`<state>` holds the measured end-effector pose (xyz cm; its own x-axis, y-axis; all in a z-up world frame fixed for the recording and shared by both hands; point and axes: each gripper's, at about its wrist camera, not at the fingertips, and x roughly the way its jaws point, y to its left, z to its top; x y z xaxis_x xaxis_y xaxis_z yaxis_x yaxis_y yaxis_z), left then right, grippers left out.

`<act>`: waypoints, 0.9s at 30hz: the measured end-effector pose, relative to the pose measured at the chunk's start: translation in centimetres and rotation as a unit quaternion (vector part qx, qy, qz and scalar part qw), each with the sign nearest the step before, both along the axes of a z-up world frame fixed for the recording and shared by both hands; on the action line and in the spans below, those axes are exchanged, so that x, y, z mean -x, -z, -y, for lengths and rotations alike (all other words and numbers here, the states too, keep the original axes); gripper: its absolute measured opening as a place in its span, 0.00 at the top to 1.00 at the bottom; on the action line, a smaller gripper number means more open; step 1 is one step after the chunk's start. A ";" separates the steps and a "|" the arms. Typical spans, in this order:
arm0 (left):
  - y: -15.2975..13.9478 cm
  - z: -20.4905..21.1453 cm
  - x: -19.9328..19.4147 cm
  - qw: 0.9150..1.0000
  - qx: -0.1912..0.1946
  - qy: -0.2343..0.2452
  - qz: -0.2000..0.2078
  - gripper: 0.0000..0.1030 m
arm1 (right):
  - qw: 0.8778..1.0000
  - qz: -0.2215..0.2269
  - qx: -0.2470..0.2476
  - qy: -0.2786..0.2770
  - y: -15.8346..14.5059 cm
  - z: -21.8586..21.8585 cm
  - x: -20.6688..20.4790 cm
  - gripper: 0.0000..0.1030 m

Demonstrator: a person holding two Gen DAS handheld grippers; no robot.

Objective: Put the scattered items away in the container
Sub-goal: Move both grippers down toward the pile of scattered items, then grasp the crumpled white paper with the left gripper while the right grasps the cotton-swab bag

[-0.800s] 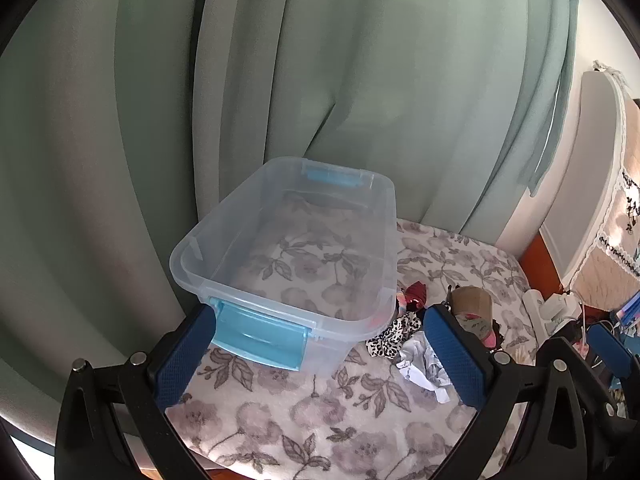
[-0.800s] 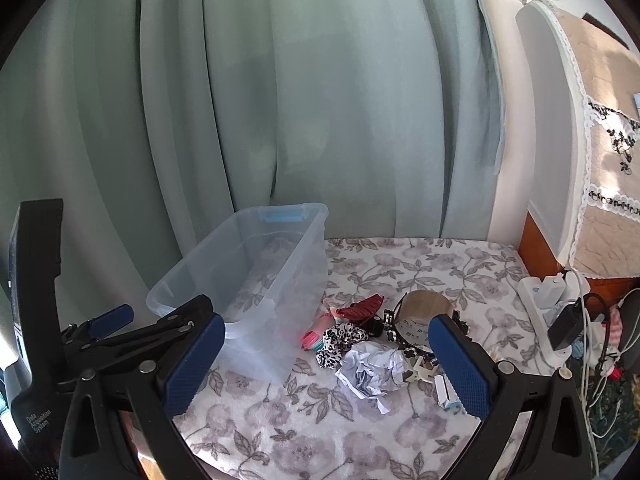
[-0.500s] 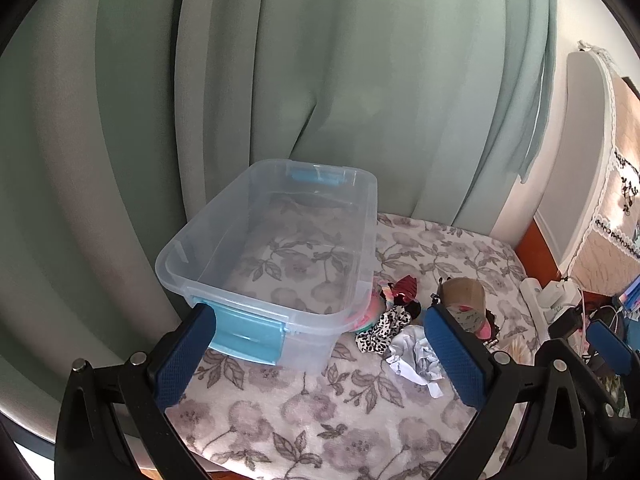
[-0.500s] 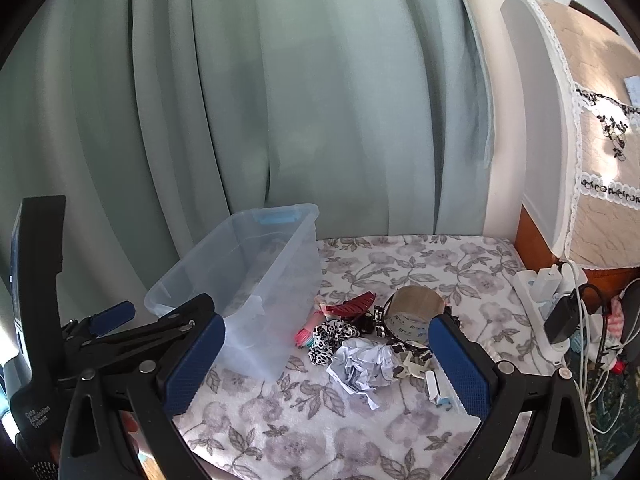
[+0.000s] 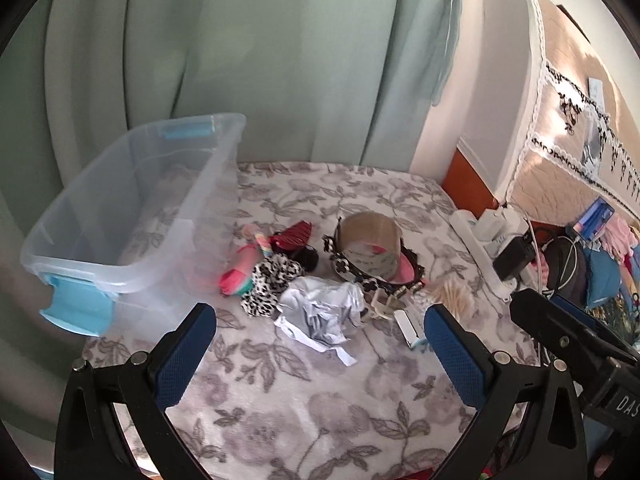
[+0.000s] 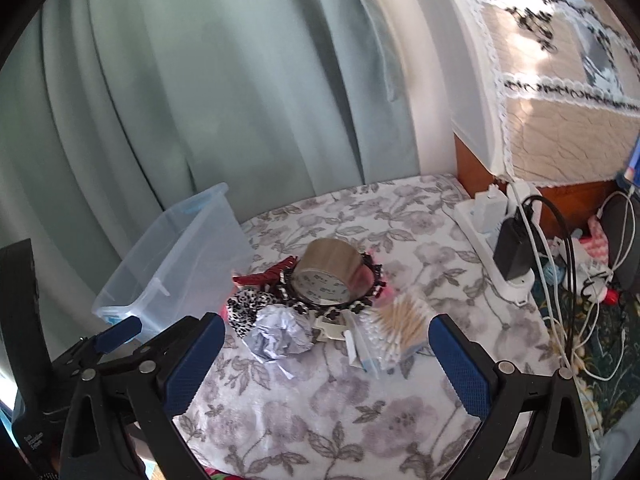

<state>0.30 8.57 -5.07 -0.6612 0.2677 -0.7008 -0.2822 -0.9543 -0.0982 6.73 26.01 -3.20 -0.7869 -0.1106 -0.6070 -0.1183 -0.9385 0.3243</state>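
A clear plastic bin [image 5: 132,216] with light-blue latches stands at the left on the floral cloth; it looks empty. Right of it lies a heap: a roll of brown tape [image 5: 370,246], a crumpled white paper [image 5: 320,316], a black-and-white spotted scrunchie [image 5: 270,280], a red comb-like clip [image 5: 292,236], a pink item [image 5: 240,270] and a bag of cotton swabs [image 6: 400,330]. My left gripper [image 5: 320,356] hangs open just before the paper. My right gripper [image 6: 326,360] is open too, above the cloth in front of the paper [image 6: 280,334] and tape [image 6: 332,276].
Green curtains hang behind the table. A white power strip [image 6: 494,236] with a black adapter and tangled cables lies along the right edge. A lace-covered cabinet [image 6: 560,92] stands at the back right. Floral cloth [image 5: 300,408] stretches in front of the heap.
Both views have swung right and nearer the heap. The bin has slid toward the left of each view, and the pile now sits between each gripper's fingers. Both jaws stay wide.
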 end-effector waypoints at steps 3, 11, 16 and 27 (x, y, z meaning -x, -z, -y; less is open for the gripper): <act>1.6 -1.2 0.5 1.000 0.013 0.011 0.024 0.00 | 1.000 0.020 0.007 0.008 1.6 -1.2 0.5 0.00; 6.3 -2.4 2.8 0.995 0.038 0.003 0.088 0.00 | 0.996 0.085 0.022 0.015 6.3 -2.2 2.7 0.00; 7.9 -2.8 4.2 0.994 0.065 -0.004 0.088 0.01 | 0.993 0.112 0.029 0.013 8.6 -2.6 4.2 0.00; 10.4 -3.0 7.8 0.992 0.051 -0.012 0.115 0.16 | 0.985 0.147 0.090 0.025 12.6 -4.3 7.1 0.18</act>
